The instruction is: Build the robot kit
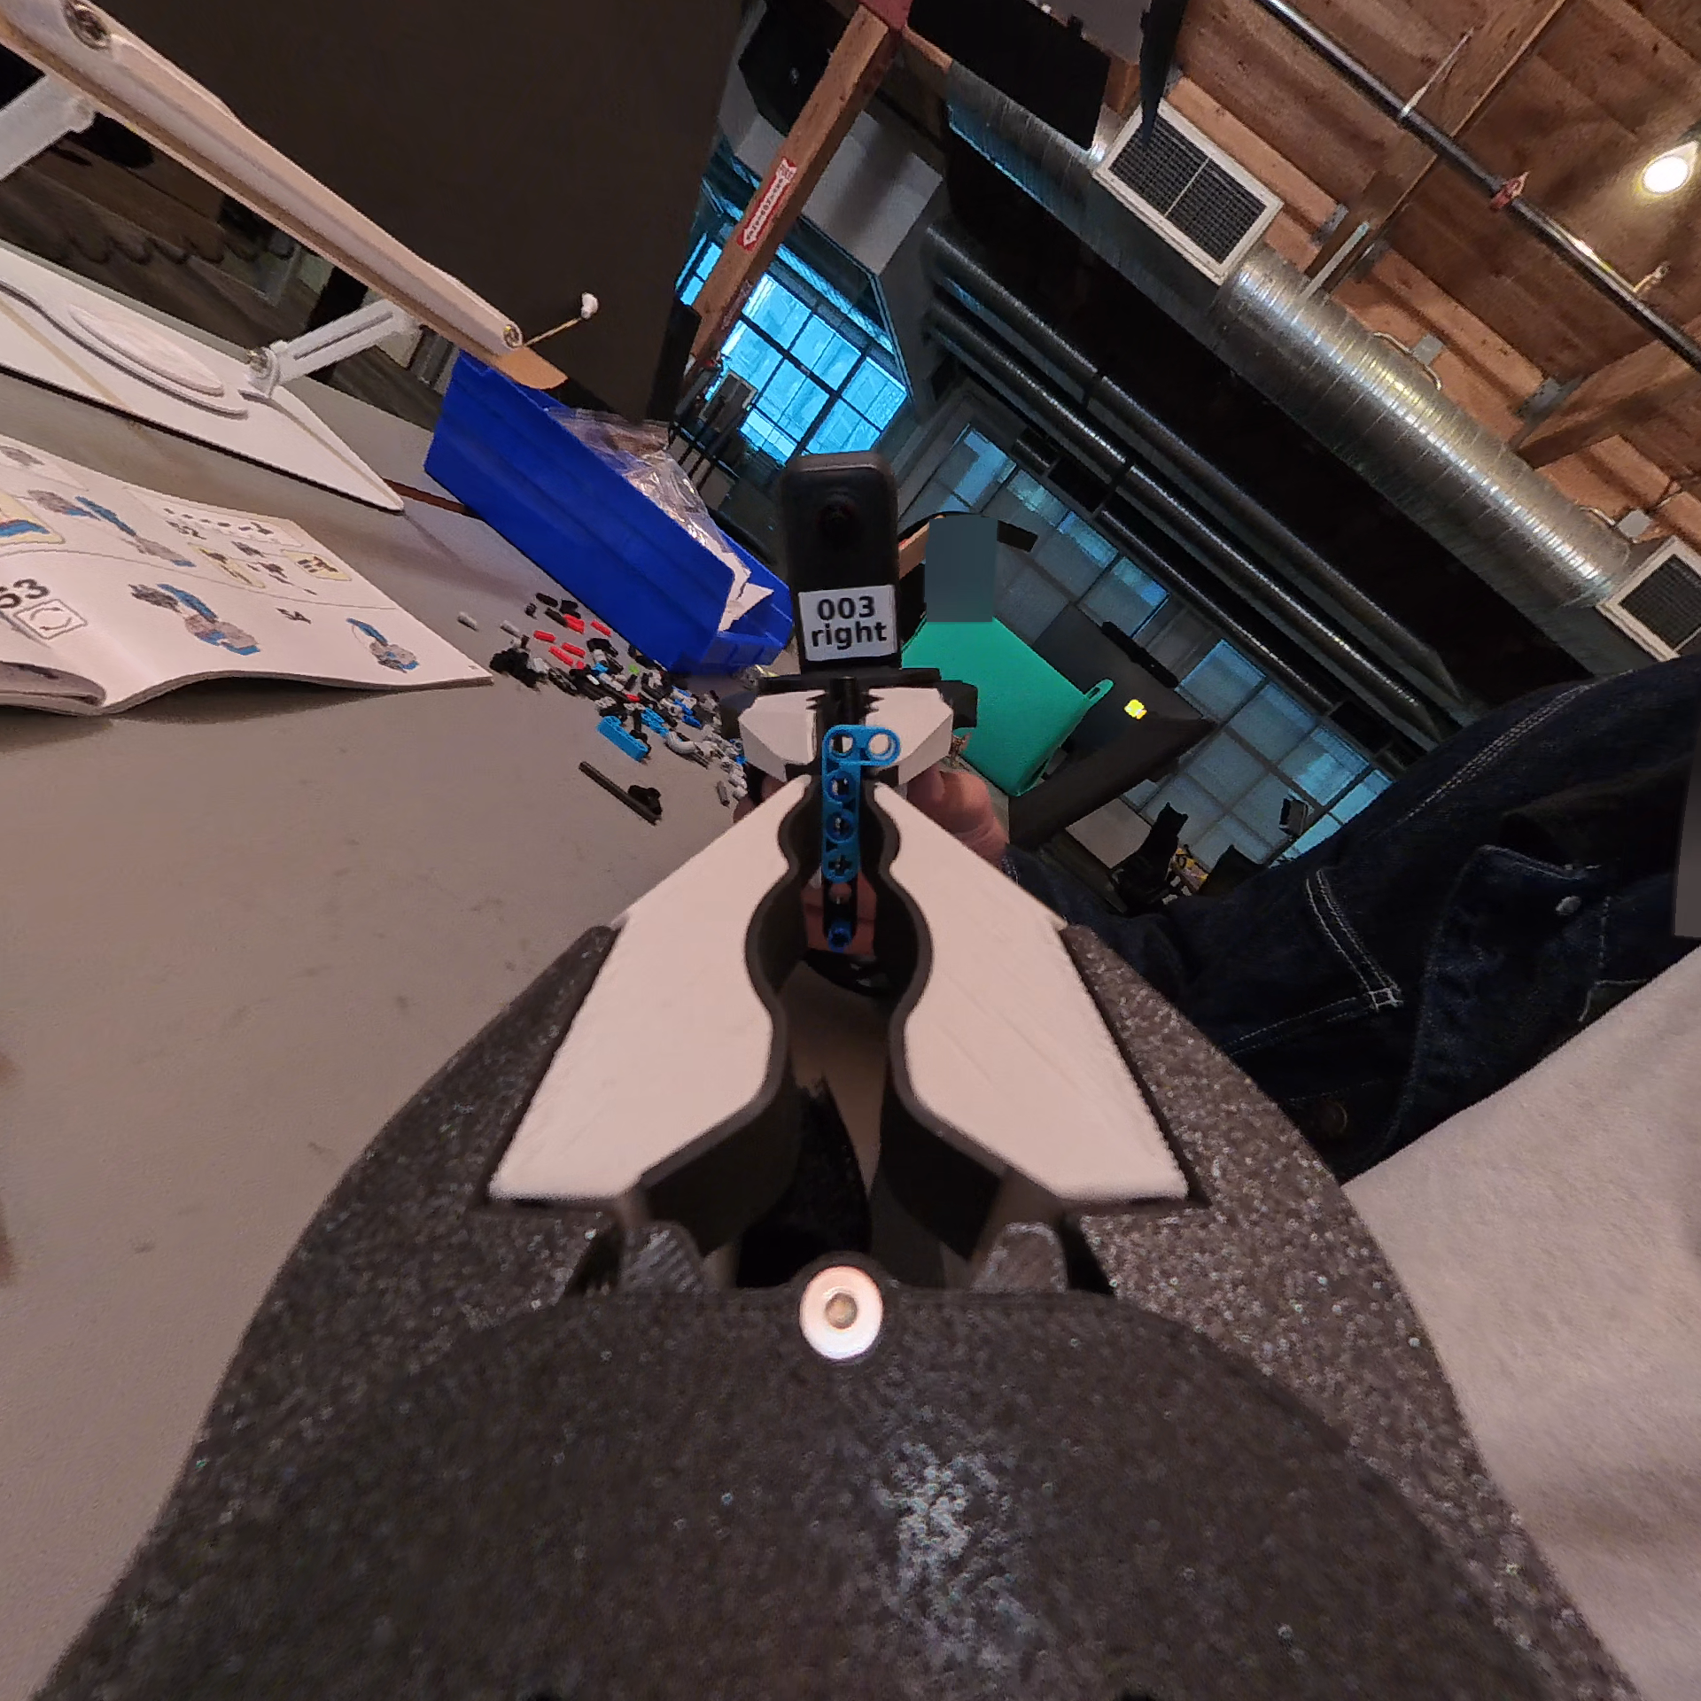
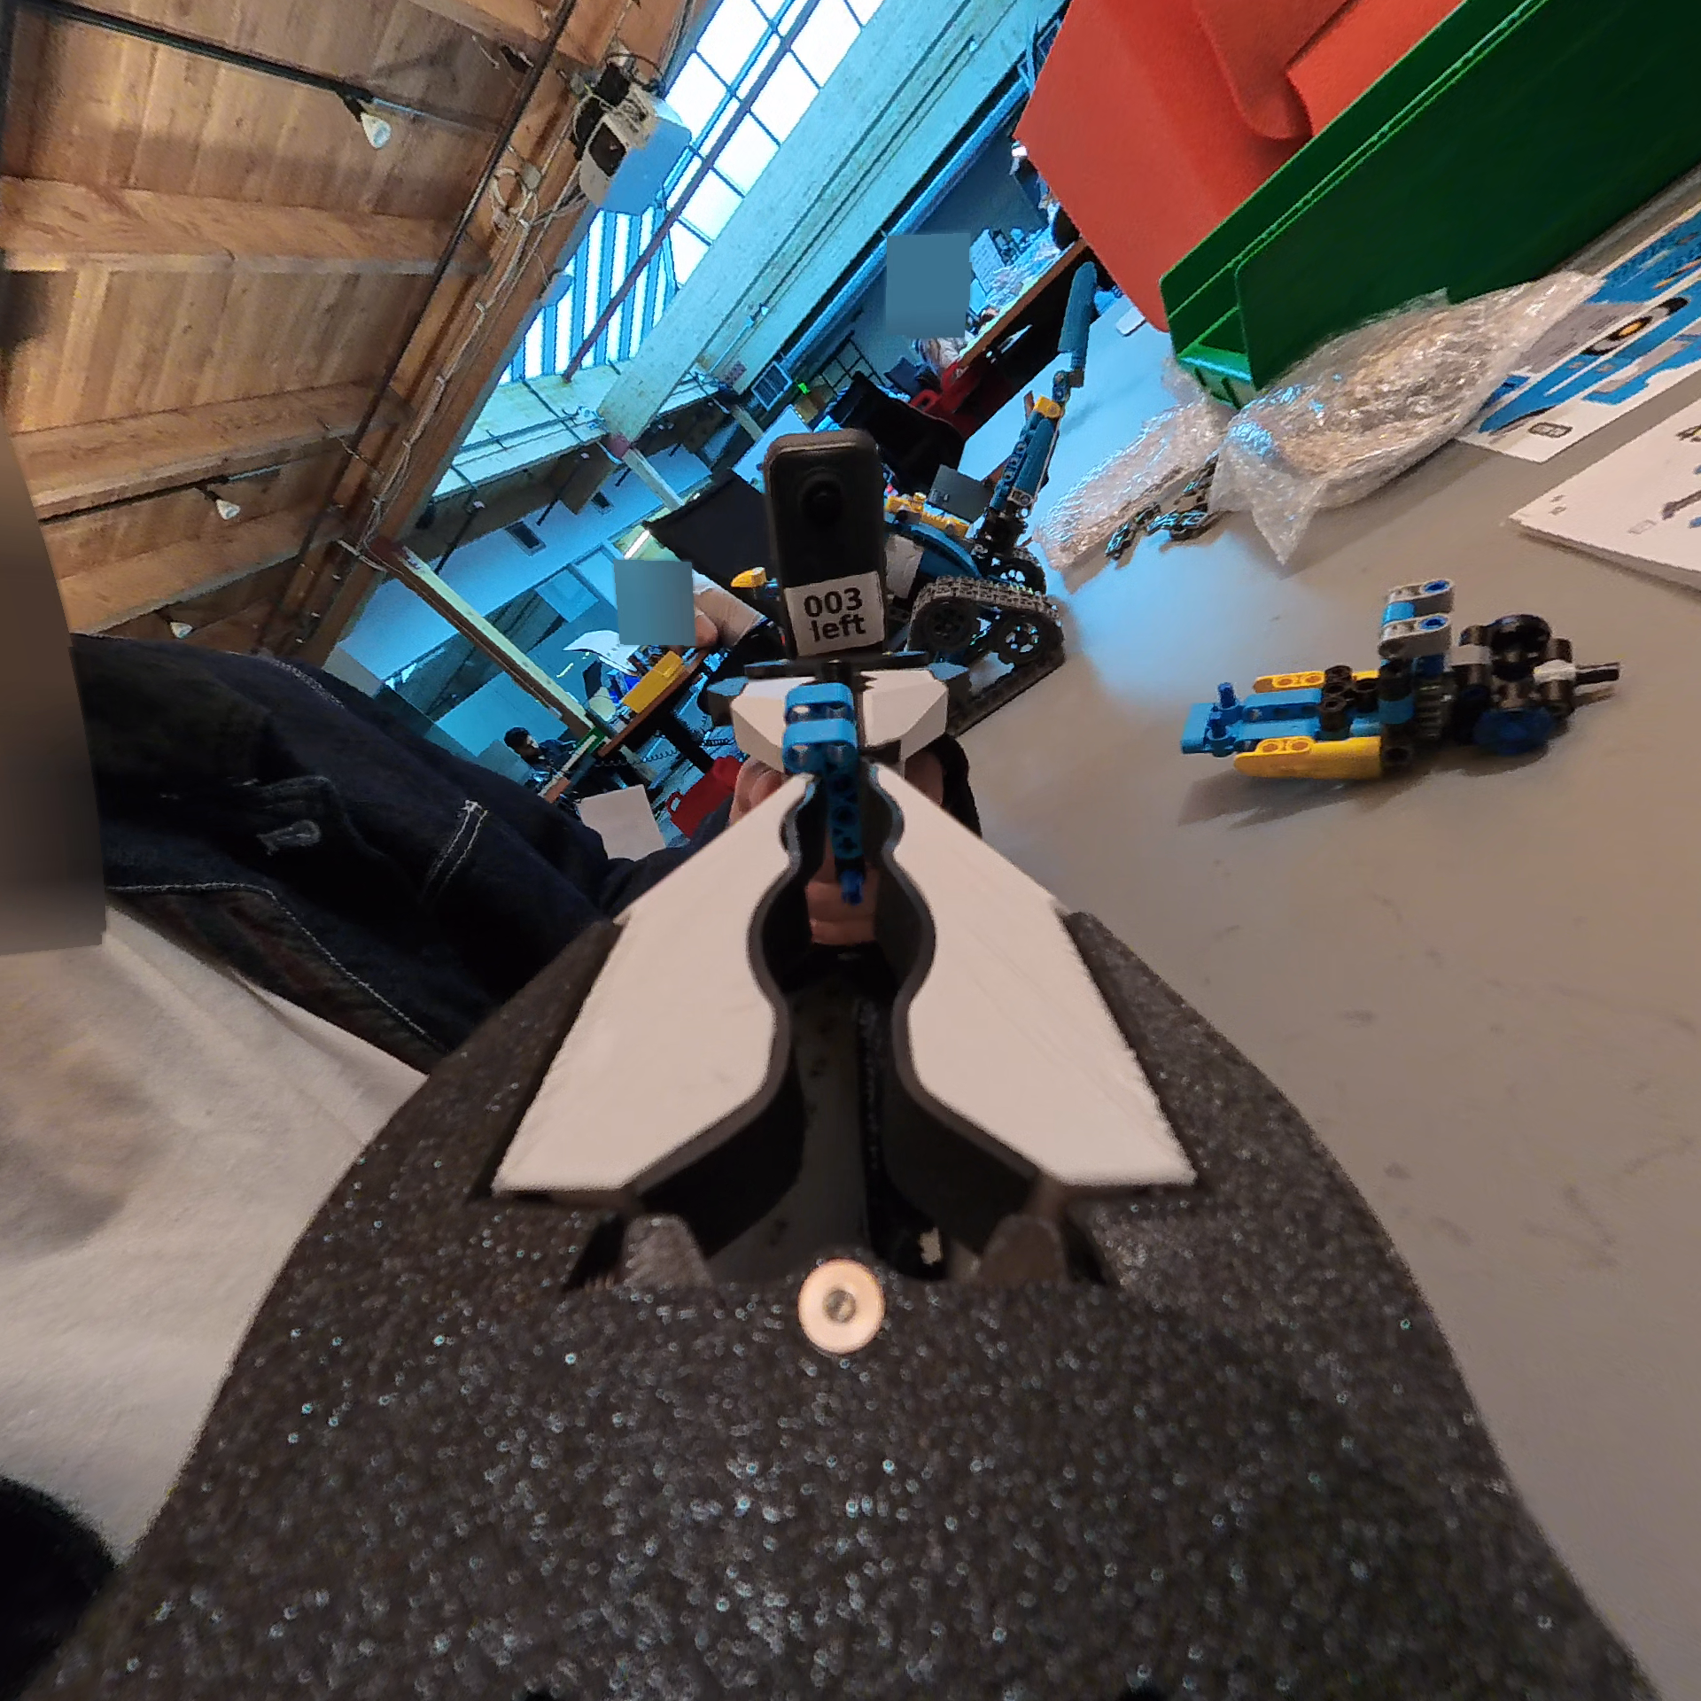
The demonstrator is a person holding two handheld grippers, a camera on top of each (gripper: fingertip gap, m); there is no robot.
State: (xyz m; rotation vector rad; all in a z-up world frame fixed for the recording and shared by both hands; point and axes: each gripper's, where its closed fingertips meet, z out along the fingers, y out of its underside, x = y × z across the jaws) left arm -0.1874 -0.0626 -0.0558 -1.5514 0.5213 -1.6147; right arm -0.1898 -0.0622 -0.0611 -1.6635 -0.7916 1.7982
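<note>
My left gripper [image 1: 851, 796] and my right gripper [image 2: 845, 782] face each other tip to tip above the grey table [image 1: 276, 920]. A blue L-shaped beam with holes [image 1: 842, 828] hangs upright between them. The left jaws are closed on it, with its short arm at the top and a blue pin at its lower end. The right jaws are closed on the same blue piece [image 2: 842, 819], seen edge-on. A blue connector block [image 2: 817, 727] sits at its top, in front of the left gripper [image 2: 833, 727]. The right gripper [image 1: 847, 736] shows behind the beam with a black pin above it.
On the table, the left wrist view shows an open instruction booklet [image 1: 184, 589], a blue bin [image 1: 589, 515], loose small parts [image 1: 626, 690] and a black axle [image 1: 621, 792]. The right wrist view shows a partly built blue-yellow model [image 2: 1381, 700], a tracked model [image 2: 985, 607], plastic bags [image 2: 1335, 433] and green [image 2: 1427, 230] and red bins [image 2: 1197, 110]. Left and right tips are no more than a few centimetres apart.
</note>
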